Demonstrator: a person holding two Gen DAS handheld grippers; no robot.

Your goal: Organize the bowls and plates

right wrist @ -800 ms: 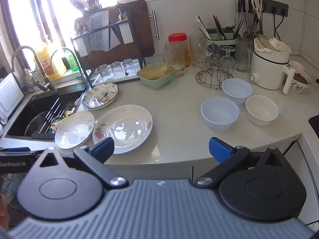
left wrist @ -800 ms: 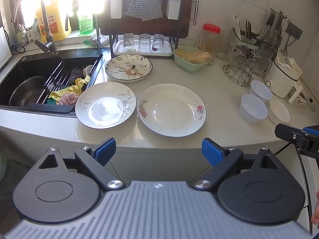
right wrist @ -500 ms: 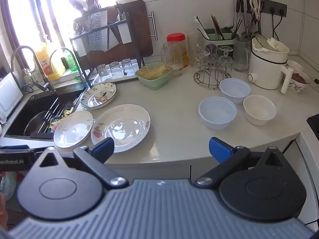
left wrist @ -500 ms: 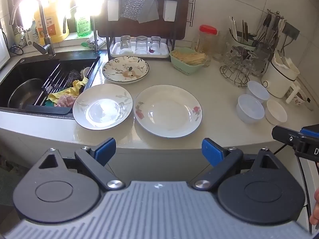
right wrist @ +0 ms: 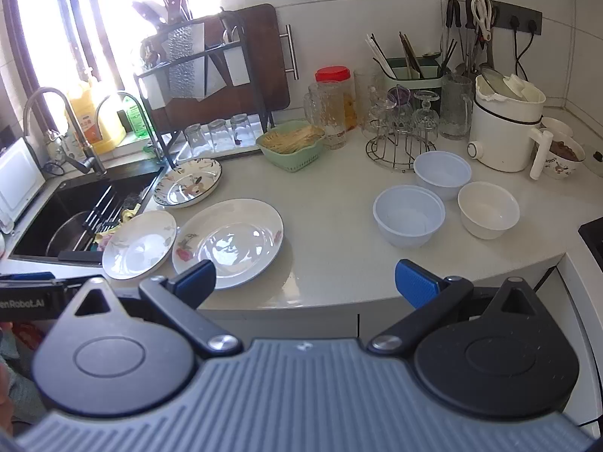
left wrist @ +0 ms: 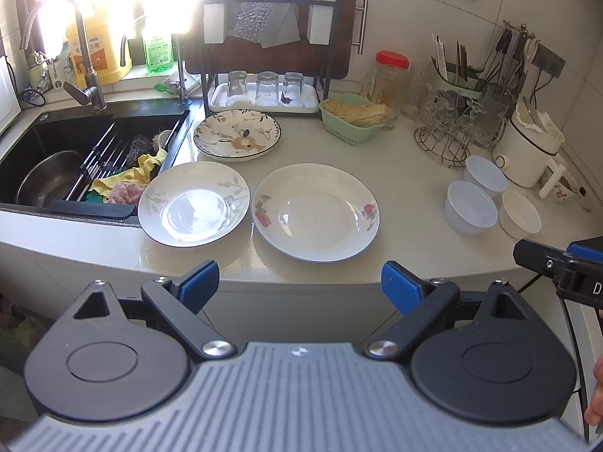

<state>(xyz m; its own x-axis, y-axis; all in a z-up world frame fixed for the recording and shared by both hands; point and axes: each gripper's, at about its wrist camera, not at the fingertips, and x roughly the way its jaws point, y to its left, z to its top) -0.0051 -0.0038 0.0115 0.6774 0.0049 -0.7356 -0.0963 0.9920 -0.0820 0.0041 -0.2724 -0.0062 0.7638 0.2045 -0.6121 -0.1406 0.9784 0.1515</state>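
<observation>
Three plates lie on the counter: a rose-patterned plate (left wrist: 316,211) (right wrist: 228,242), a leaf-patterned plate (left wrist: 193,202) (right wrist: 138,245) at the sink's edge, and a dark-rimmed flower plate (left wrist: 237,134) (right wrist: 187,187) behind them. Three bowls stand at the right: two translucent plastic bowls (right wrist: 408,214) (right wrist: 441,174) and a white bowl (right wrist: 487,209); they also show in the left wrist view (left wrist: 470,207). My left gripper (left wrist: 300,286) is open and empty in front of the counter edge. My right gripper (right wrist: 304,278) is open and empty, also short of the counter.
A black sink (left wrist: 68,150) with a metal pot and cloths is at the left. A dish rack (left wrist: 264,75) with upturned glasses, a green basket (left wrist: 352,122), a glass stand (right wrist: 401,139) and a white kettle (right wrist: 505,128) line the back.
Both grippers have drifted slightly, so the plates and bowls sit a little further left in view. Both stay open and empty; nothing on the counter has moved.
</observation>
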